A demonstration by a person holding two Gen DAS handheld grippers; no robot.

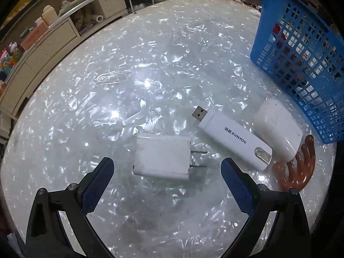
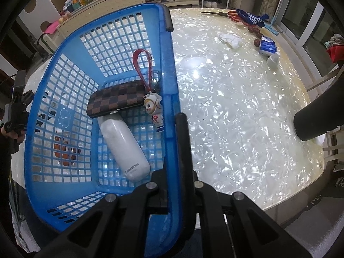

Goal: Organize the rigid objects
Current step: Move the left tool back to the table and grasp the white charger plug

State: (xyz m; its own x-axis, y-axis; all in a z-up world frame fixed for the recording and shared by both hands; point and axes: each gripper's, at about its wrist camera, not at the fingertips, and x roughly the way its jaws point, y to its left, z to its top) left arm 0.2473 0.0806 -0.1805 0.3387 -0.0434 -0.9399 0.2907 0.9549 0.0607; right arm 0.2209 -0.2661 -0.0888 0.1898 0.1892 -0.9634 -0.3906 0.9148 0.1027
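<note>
My left gripper is open just above the table, its blue-padded fingers on either side of a white wall charger with two prongs. To its right lie a white XUNYOU USB dongle, a white rounded device and a brown comb. My right gripper is shut on the near rim of the blue basket, which also shows in the left wrist view. The basket holds a white CHANGHONG power bank, a checkered case, a small astronaut figure and a red strap.
The pearly round table carries scissors, a blue cloth, brown beads, white tissue and a small blue-white pack at its far side. A dark cylinder juts in at right. Cabinets stand beyond the table.
</note>
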